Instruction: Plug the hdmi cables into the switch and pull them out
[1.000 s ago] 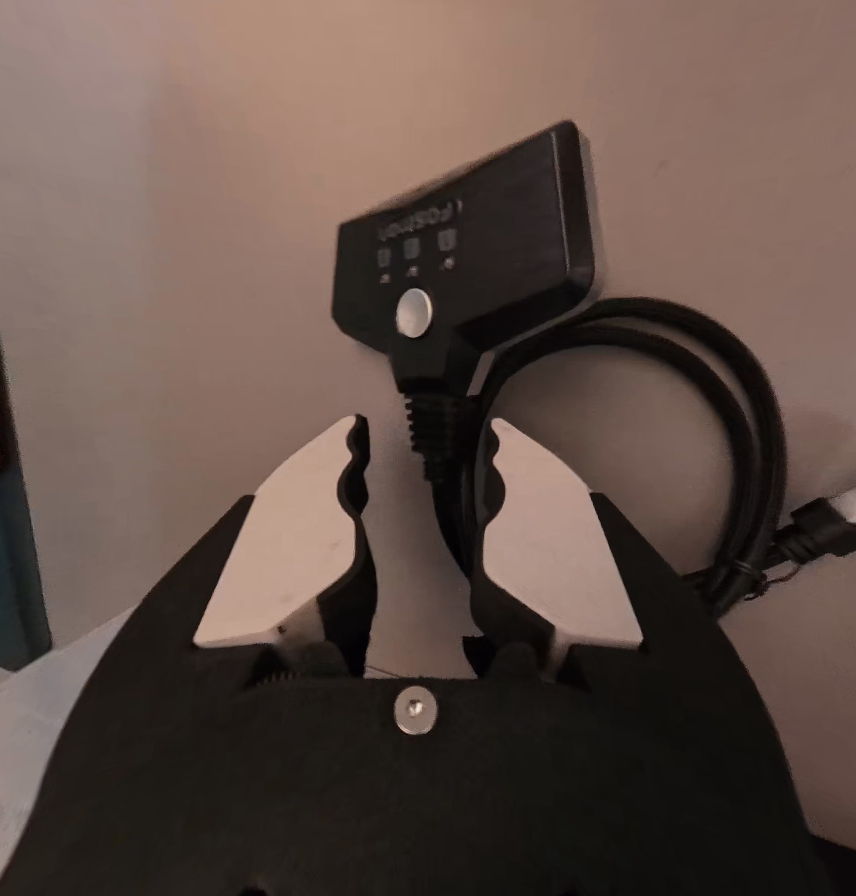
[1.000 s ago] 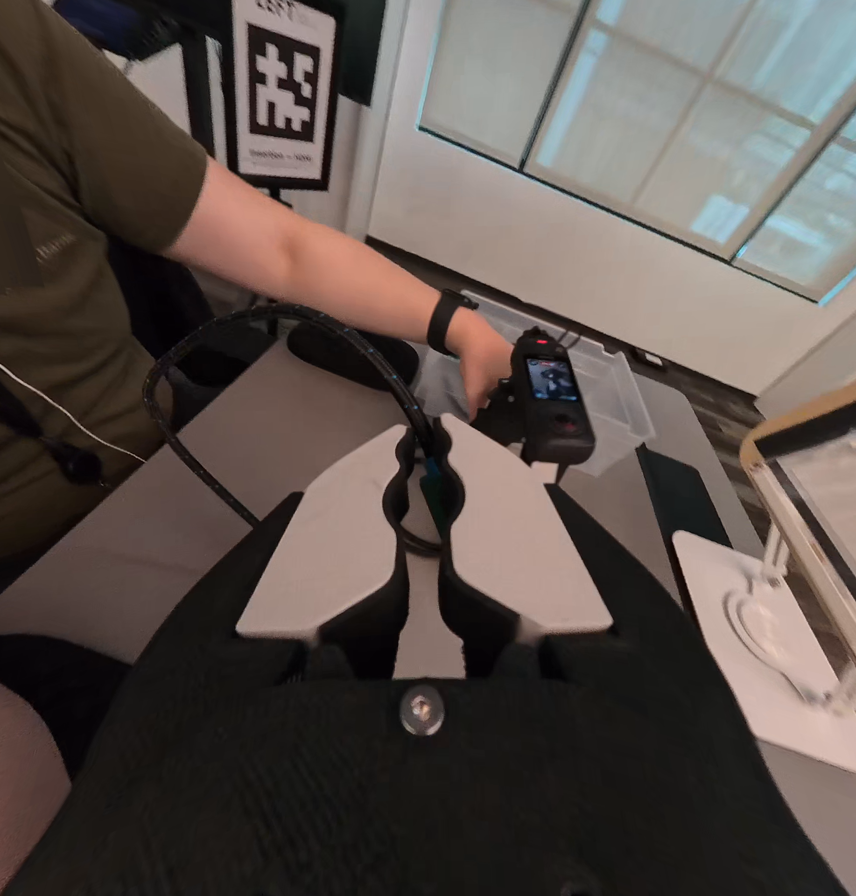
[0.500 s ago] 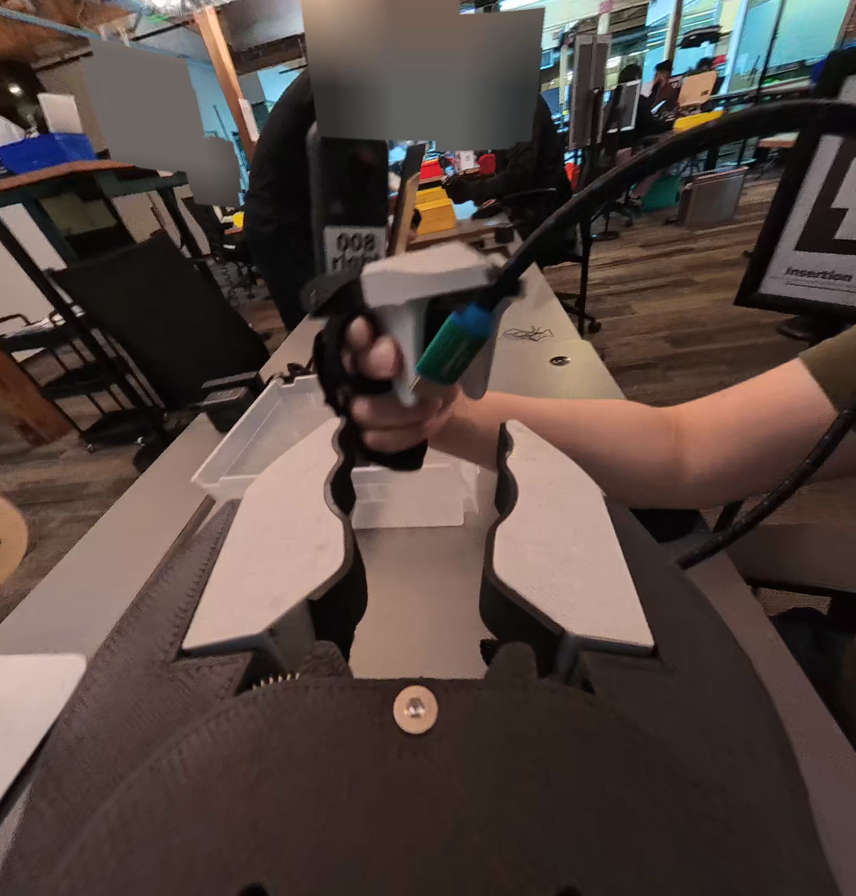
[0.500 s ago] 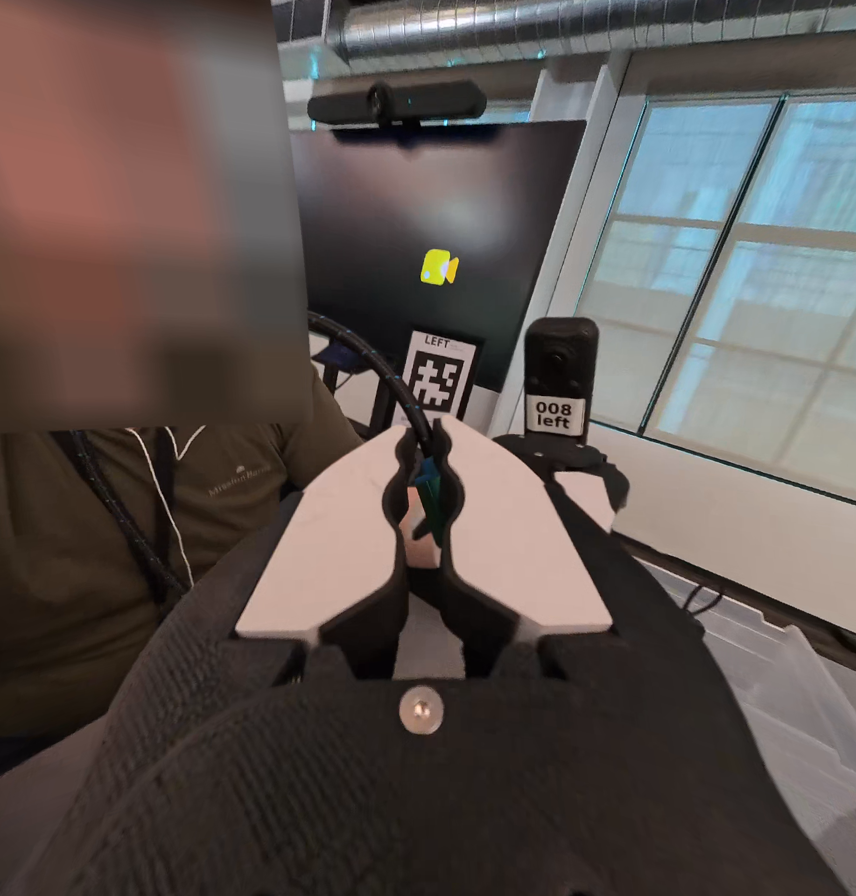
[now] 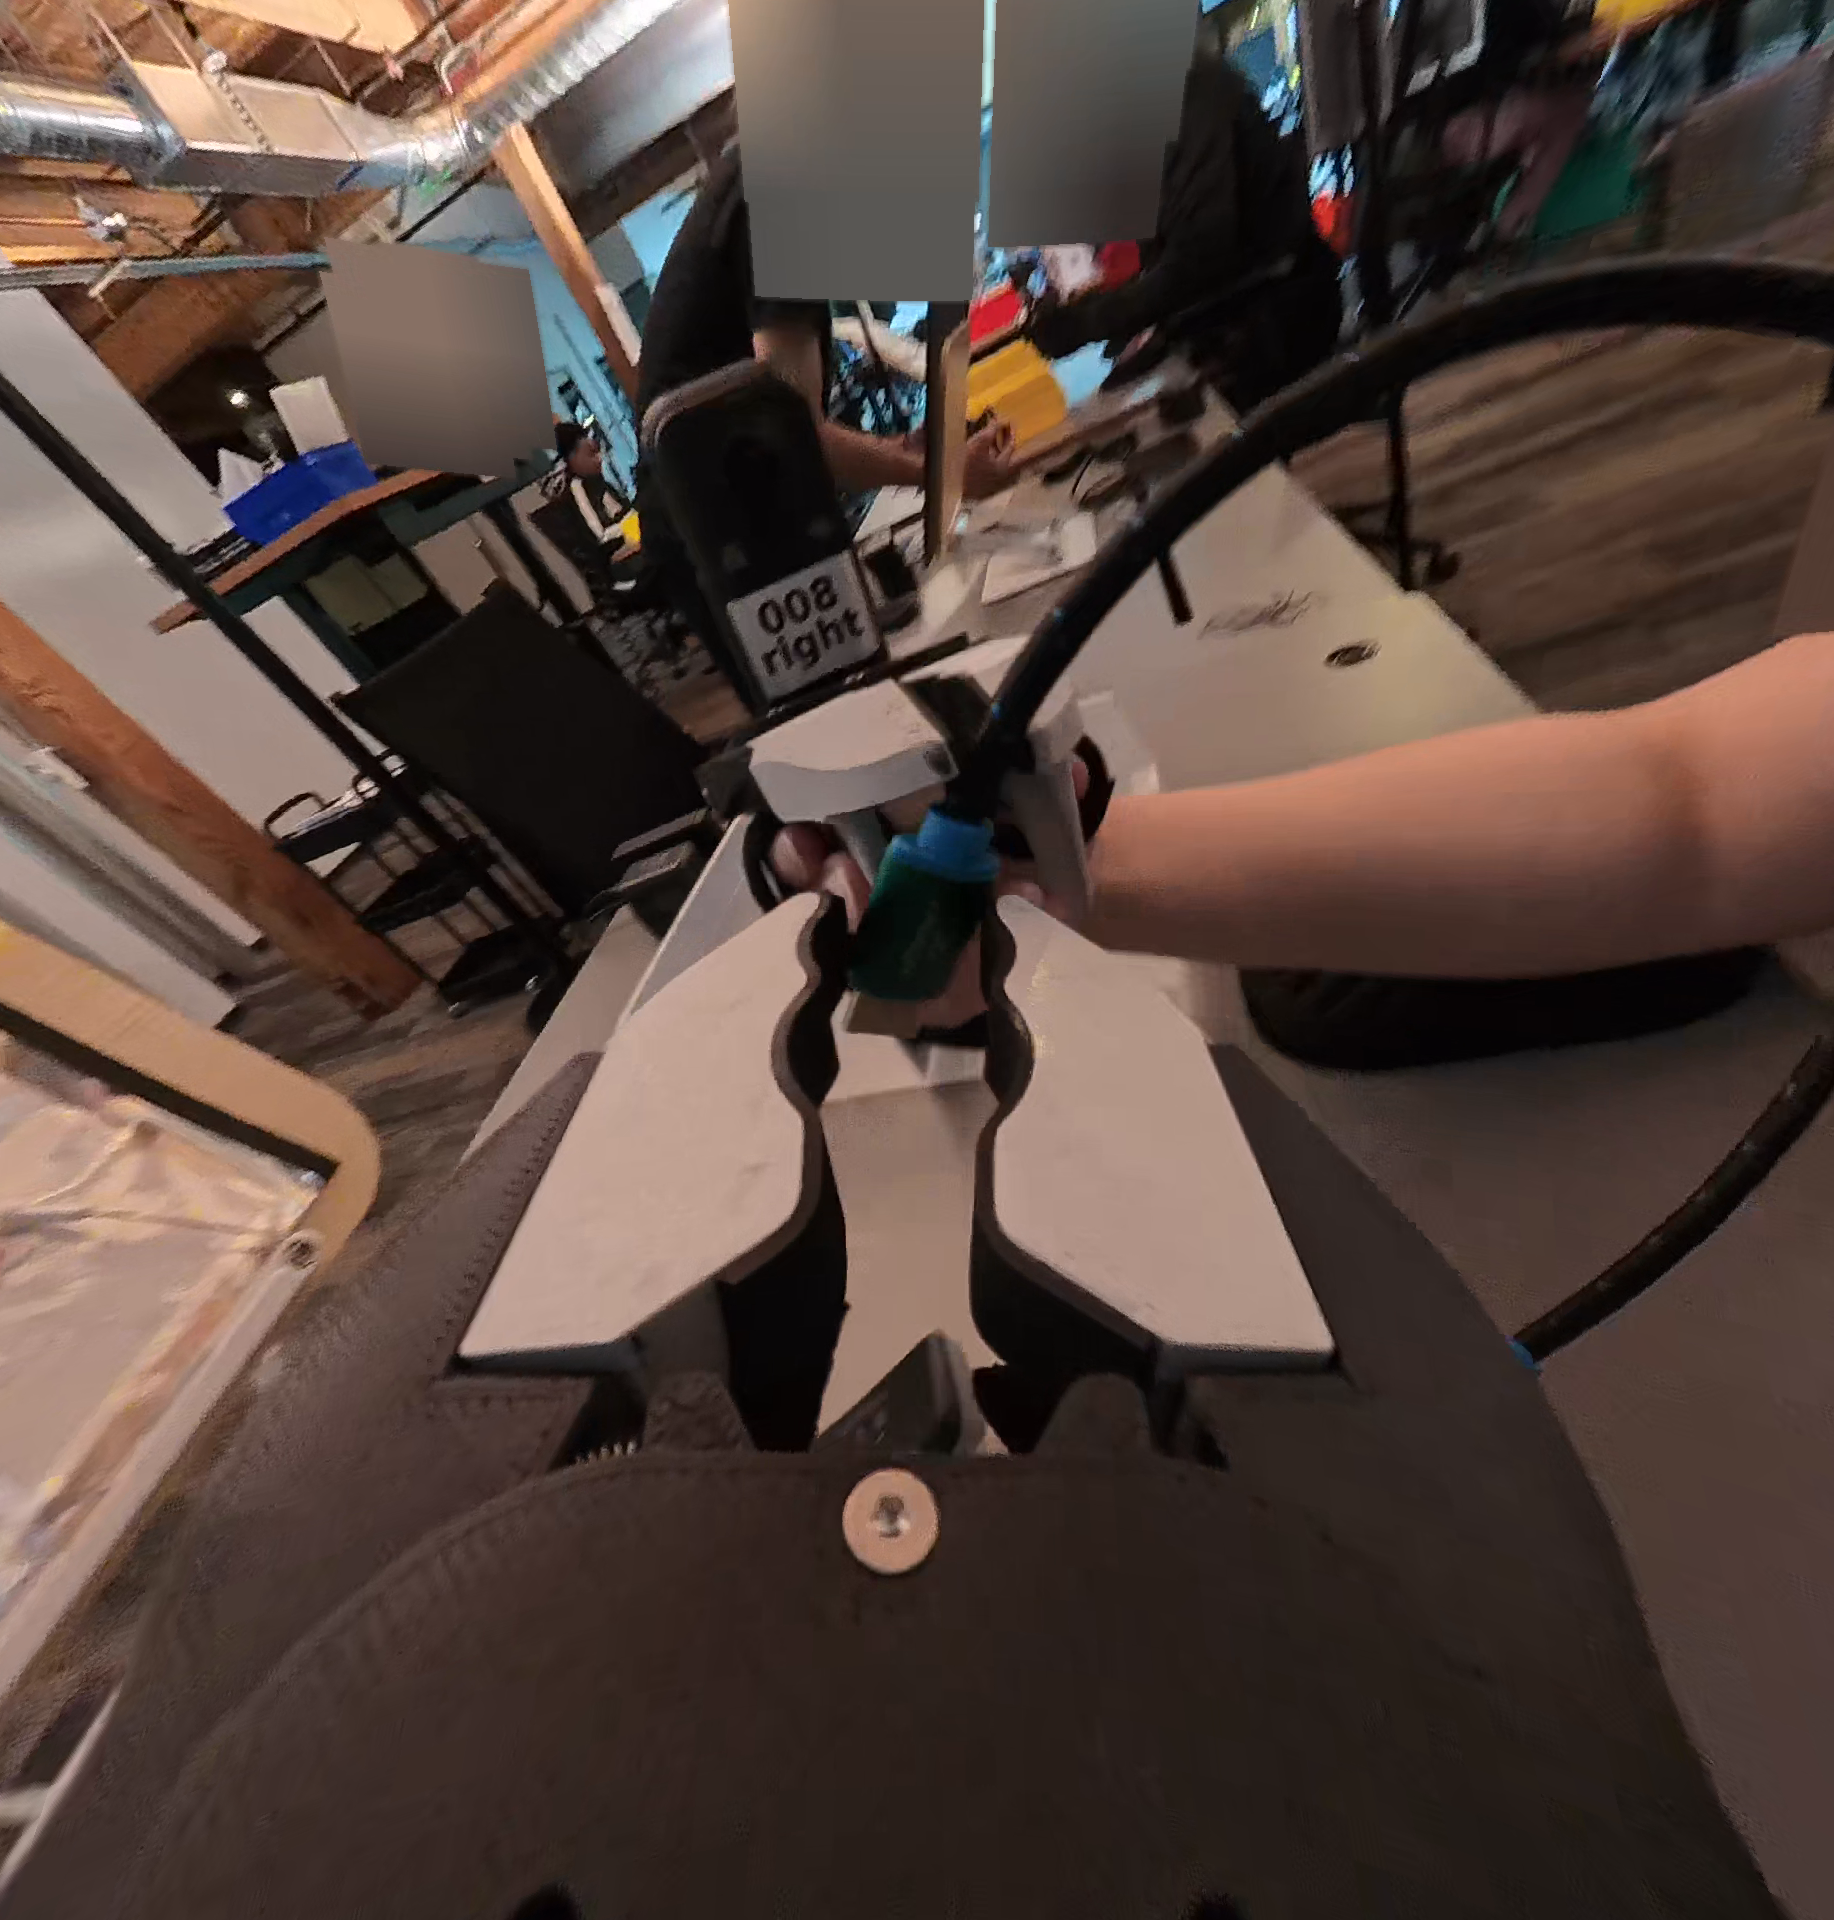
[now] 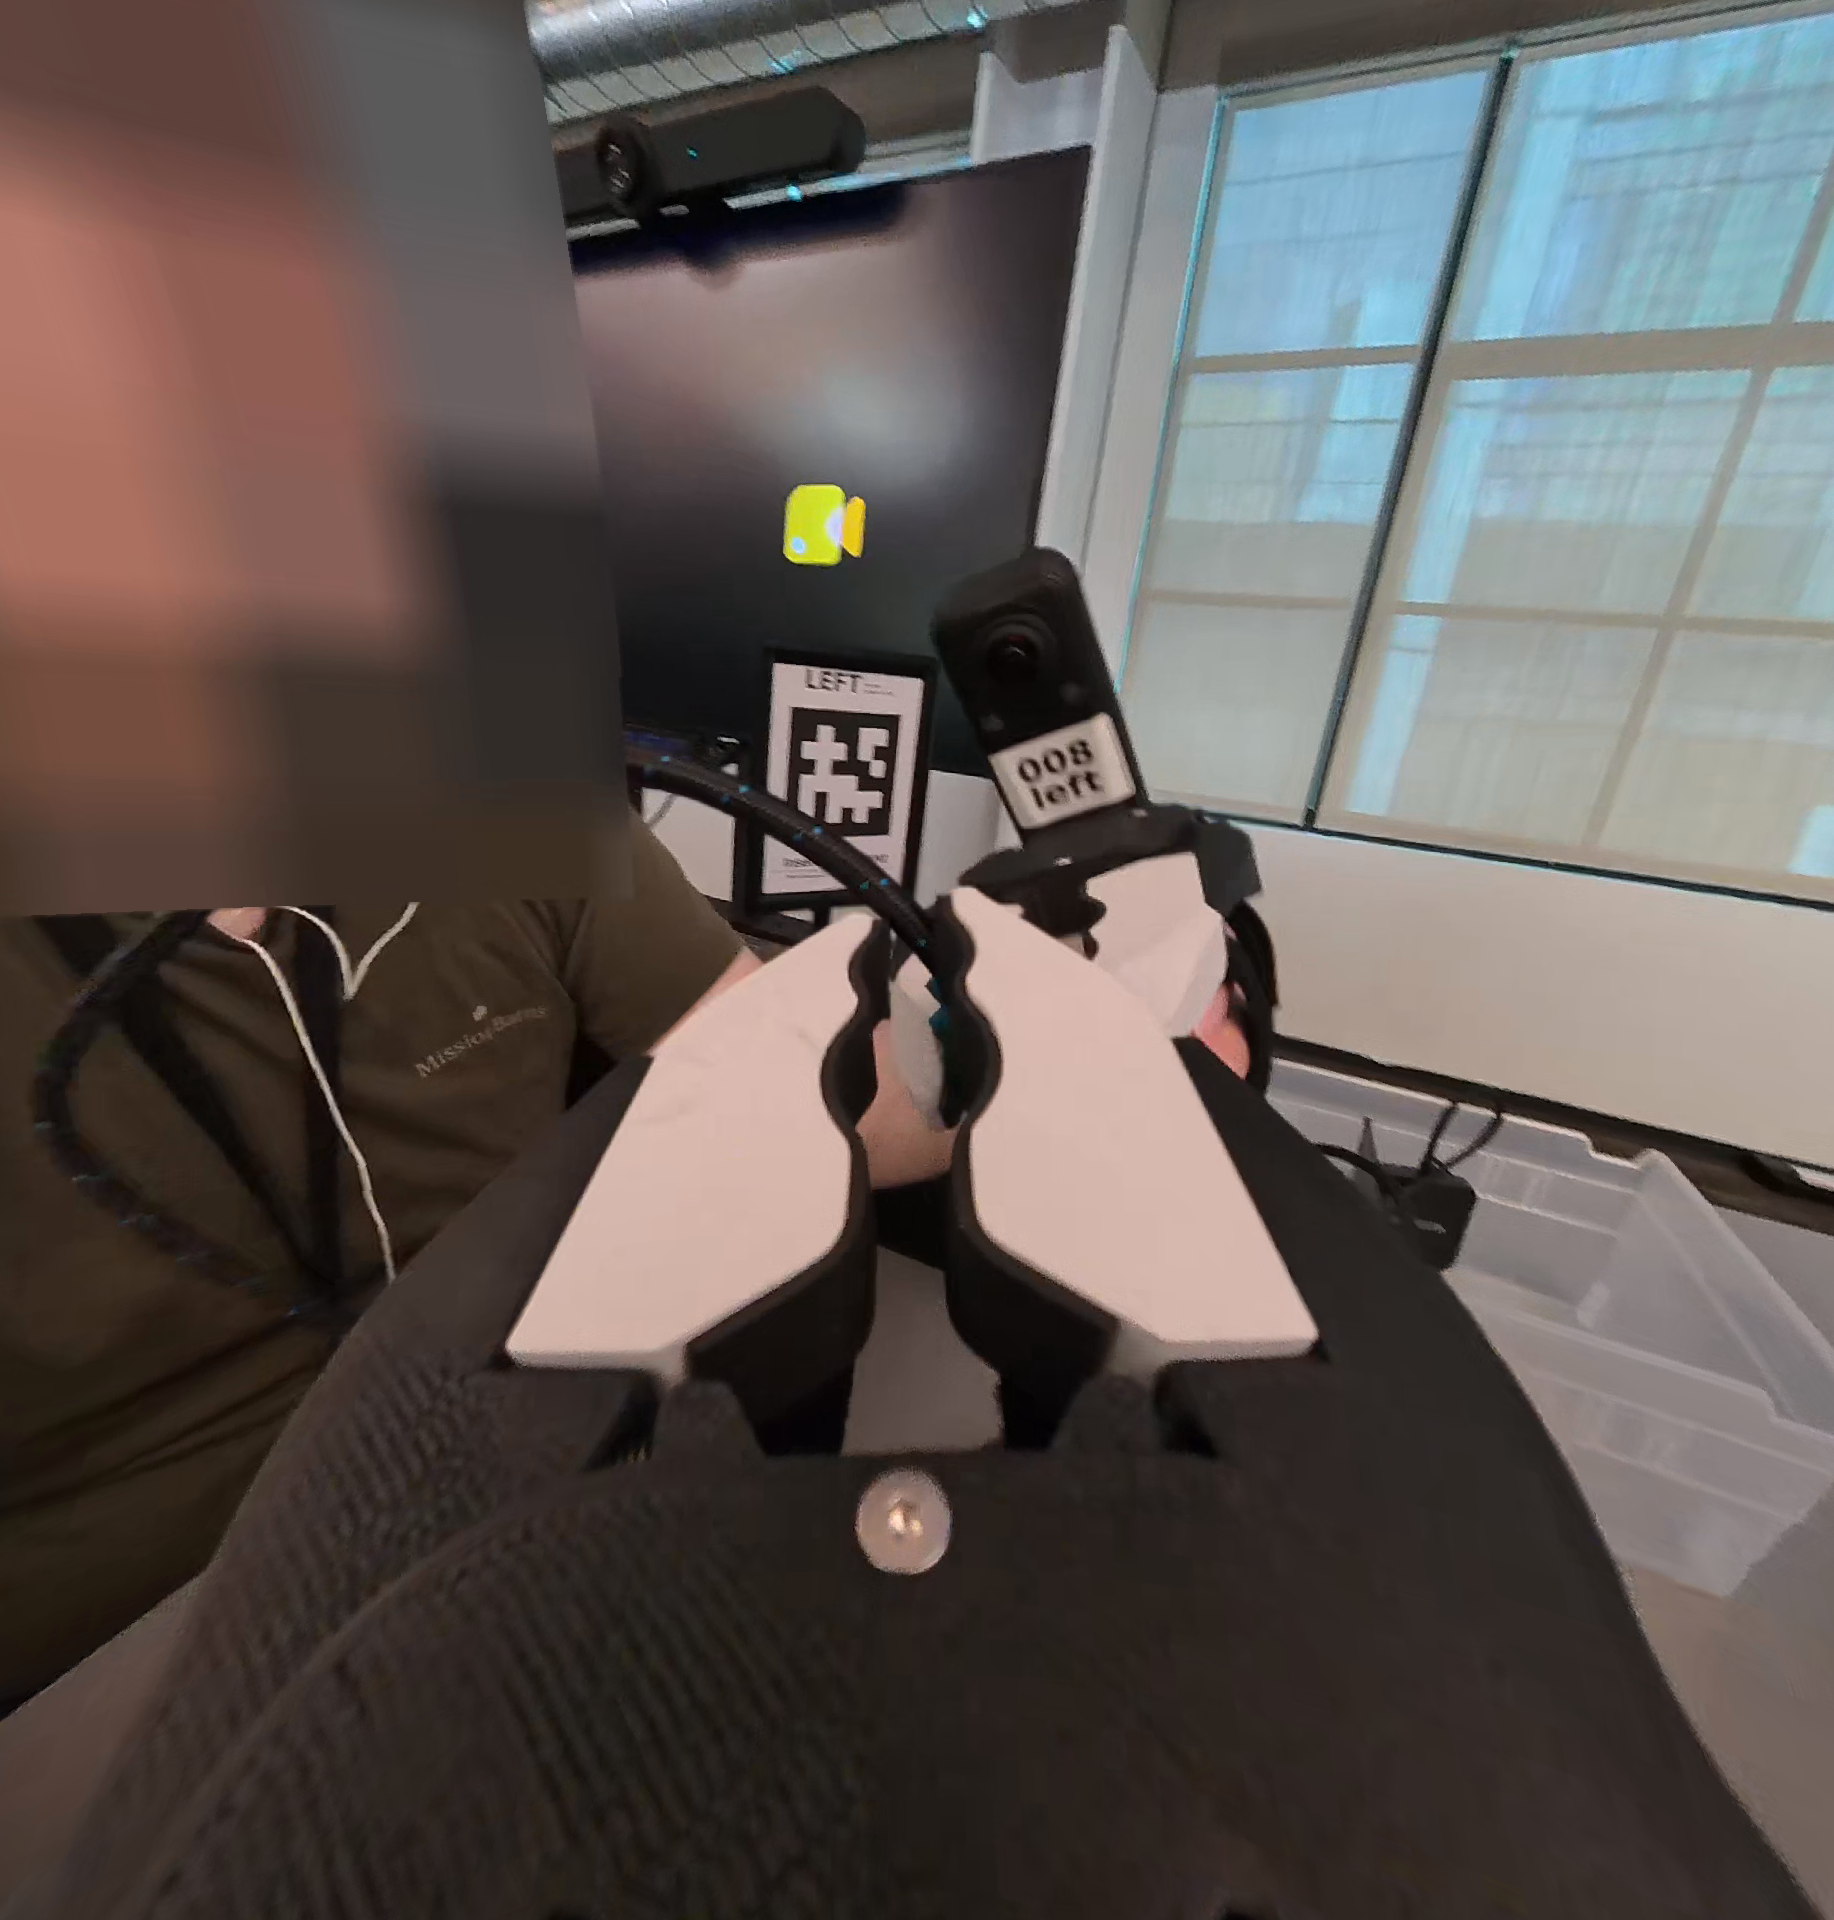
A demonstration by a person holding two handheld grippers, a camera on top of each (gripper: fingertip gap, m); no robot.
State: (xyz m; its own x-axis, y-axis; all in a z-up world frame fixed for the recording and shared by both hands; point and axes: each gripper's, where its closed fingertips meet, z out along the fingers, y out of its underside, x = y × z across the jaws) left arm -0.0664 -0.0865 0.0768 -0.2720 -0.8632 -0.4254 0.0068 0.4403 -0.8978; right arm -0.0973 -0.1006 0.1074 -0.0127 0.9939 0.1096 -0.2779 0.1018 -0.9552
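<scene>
The HDMI plug (image 5: pixel 918 920) has a green body and a blue collar. Its black cable (image 5: pixel 1308 416) arcs up and right. My right gripper (image 5: pixel 954 764) faces me in the left wrist view and is shut on the cable at the collar. My left gripper (image 5: pixel 913 935) has its jaws drawn in against both sides of the green body. In the right wrist view my right gripper (image 6: pixel 913 935) pinches the cable (image 6: pixel 830 842), and the left gripper (image 6: pixel 1110 935) sits just beyond it. A dark, pale-edged object (image 5: pixel 897 1397) shows between the left finger bases; I cannot tell what it is.
Both grippers are held above a grey table (image 5: pixel 1515 1195). A person's forearm (image 5: pixel 1412 831) reaches in from the right. A clear plastic bin (image 6: pixel 1619 1299) stands by the window wall. A marker board (image 6: pixel 851 769) and a dark monitor (image 6: pixel 840 364) stand behind. A wood-edged frame (image 5: pixel 217 1091) is at the left.
The left gripper swung up from the switch on the table to face the right gripper. Its jaws narrowed around the green plug, which came closer. The right gripper kept hold of the cable.
</scene>
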